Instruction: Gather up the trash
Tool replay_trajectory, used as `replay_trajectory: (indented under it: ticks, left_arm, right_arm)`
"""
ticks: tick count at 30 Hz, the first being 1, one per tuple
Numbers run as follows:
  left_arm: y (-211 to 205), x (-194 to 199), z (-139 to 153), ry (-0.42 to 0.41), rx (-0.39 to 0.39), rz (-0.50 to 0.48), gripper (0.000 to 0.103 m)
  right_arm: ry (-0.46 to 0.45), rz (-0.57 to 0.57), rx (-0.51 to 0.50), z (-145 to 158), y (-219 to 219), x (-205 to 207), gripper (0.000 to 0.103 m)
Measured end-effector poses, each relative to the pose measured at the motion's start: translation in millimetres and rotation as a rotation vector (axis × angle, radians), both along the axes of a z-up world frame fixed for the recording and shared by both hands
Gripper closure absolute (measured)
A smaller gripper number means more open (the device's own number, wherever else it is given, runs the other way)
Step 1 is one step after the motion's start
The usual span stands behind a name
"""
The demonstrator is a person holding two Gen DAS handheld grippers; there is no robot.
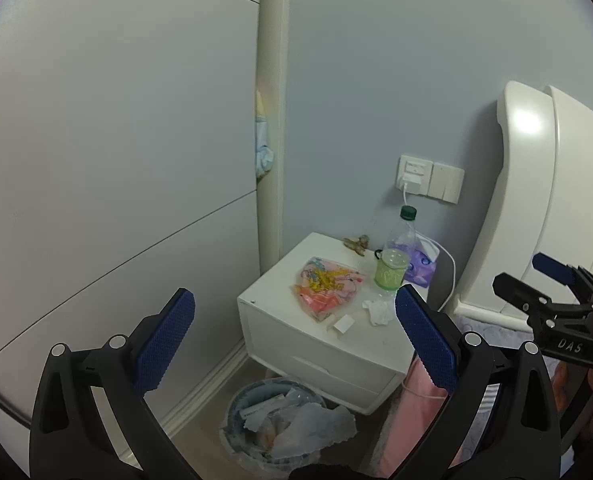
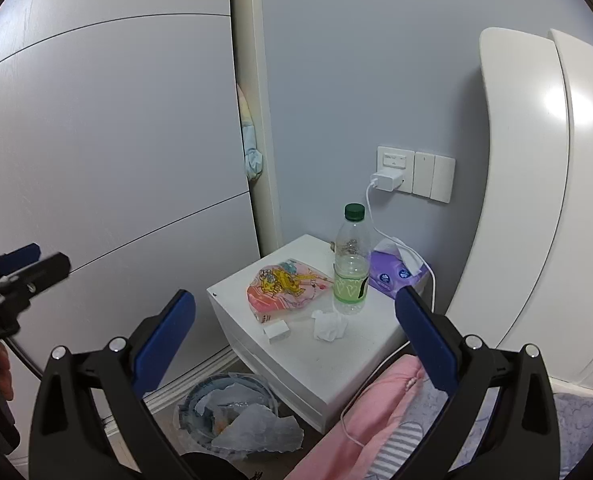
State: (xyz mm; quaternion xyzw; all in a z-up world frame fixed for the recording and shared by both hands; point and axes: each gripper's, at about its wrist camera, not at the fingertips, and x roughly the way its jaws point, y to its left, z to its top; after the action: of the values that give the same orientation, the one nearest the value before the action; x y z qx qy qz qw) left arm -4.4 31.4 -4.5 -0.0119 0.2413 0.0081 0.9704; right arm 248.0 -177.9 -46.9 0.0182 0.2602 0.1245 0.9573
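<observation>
White nightstand [image 2: 328,364], set in a corner between a grey wall and a white headboard [image 2: 536,200]. On top: a crumpled tissue [image 2: 329,325] near the front edge; a small white box [image 2: 276,330] at its 9 o'clock, just beside it; a pink printed bag [image 2: 284,290] at its 11 o'clock; a clear bottle [image 2: 351,264] with a green cap upright at its 12 o'clock, nearly touching; a purple tissue pack [image 2: 396,276] at the 2 o'clock corner.

Floor item: a lined bin [image 2: 228,412] holding wrappers and paper, at the nightstand's 7 o'clock.

Left gripper [image 1: 294,336]: fingers spread wide, empty, held above the bin and nightstand front. Right gripper [image 2: 294,336]: fingers spread wide, empty, facing the nightstand, well apart from the tissue.

Charger cable [image 2: 380,232] runs from the wall socket past the bottle.
</observation>
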Motion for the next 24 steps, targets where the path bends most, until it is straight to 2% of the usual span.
replay_trajectory:
  ticks: [13,19,24]
  left_arm:
    - [-28.6,25.4,-23.9,0.013,0.090,-0.080,0.006]
    - [-43.9,51.3,-40.4,0.036,0.105,-0.162,0.006]
    - [-61.5,79.4,-58.0,0.037,0.112,-0.239,0.006]
  right_arm:
    - [0.011,-0.013,-0.001,-17.7,-23.0,13.3,0.006]
    - [0.044,-0.027,0.024,-32.8,-43.4,37.9,0.006]
    - [0.052,0.022,0.033,-40.2,-51.8,61.1,0.006]
